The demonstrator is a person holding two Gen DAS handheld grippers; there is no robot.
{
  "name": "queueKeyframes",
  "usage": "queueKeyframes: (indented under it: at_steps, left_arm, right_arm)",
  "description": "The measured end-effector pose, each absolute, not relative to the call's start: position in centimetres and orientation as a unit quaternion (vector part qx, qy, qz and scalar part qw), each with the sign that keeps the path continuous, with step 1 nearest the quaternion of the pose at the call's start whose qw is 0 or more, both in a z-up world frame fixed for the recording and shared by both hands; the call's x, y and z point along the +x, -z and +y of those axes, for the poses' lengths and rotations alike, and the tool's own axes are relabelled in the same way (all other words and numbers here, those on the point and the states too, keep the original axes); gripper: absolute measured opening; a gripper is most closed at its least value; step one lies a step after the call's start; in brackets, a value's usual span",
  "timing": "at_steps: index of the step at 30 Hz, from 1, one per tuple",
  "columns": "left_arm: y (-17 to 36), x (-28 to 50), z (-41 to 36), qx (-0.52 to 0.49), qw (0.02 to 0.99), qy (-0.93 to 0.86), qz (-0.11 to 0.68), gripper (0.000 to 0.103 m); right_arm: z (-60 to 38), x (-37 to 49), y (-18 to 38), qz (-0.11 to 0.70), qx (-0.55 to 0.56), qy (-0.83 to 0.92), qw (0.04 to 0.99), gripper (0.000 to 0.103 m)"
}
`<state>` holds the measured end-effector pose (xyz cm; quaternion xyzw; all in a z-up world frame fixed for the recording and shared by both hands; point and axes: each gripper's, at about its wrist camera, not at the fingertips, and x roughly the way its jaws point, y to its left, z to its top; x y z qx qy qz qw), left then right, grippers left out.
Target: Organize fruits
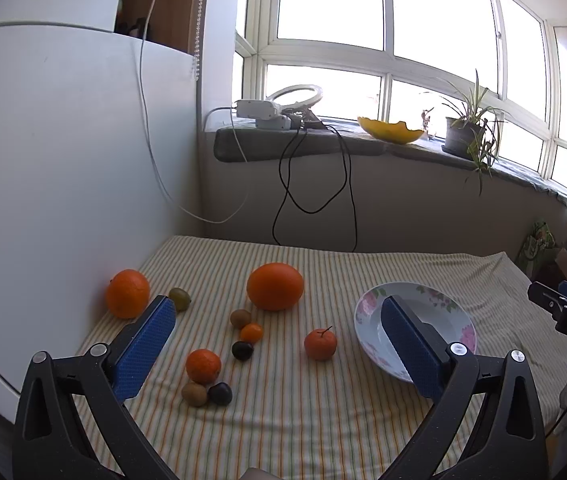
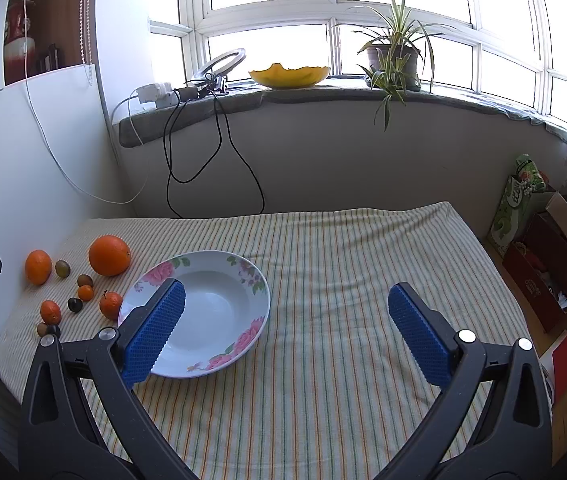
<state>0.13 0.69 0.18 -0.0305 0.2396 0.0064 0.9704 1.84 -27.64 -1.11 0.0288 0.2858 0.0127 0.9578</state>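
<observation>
Several fruits lie on the striped cloth: a large orange, a second orange at the left, a stemmed mandarin, another mandarin, a small orange fruit, kiwis and dark plums. A white floral plate stands empty to their right; it also shows in the right wrist view. My left gripper is open above the fruits. My right gripper is open and empty, its left finger over the plate's near rim. The fruits lie left of the plate.
A white panel borders the table on the left. A windowsill behind holds a ring light, chargers, a yellow bowl and a potted plant; black cables hang from it. Boxes and a bag stand on the floor at right.
</observation>
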Motion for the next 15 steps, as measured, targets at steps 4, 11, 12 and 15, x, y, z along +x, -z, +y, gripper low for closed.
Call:
queueKeyframes:
  at_steps: [4, 11, 12, 15]
  left_arm:
    - [-0.20, 0.15, 0.58, -0.030, 0.970, -0.006, 0.239, 0.102]
    - [-0.19, 0.17, 0.35, -0.028, 0.971, -0.005, 0.238, 0.102]
    - [-0.19, 0.18, 0.36, -0.028, 0.971, -0.005, 0.238, 0.102]
    - [-0.21, 0.16, 0.31, -0.029, 0.971, -0.005, 0.237, 0.102]
  right_arm:
    - [-27.64, 1.83, 1.11, 0.285, 0.029, -0.012, 0.958, 0.103]
    - [-27.70, 1.90, 1.10, 0.286, 0.029, -0.013, 0.958, 0.103]
    - [-27.67, 1.89, 1.09, 0.287, 0.029, -0.014, 0.958, 0.103]
    - [-27.66, 1.87, 1.13, 0.287, 0.031, -0.014, 0.957, 0.103]
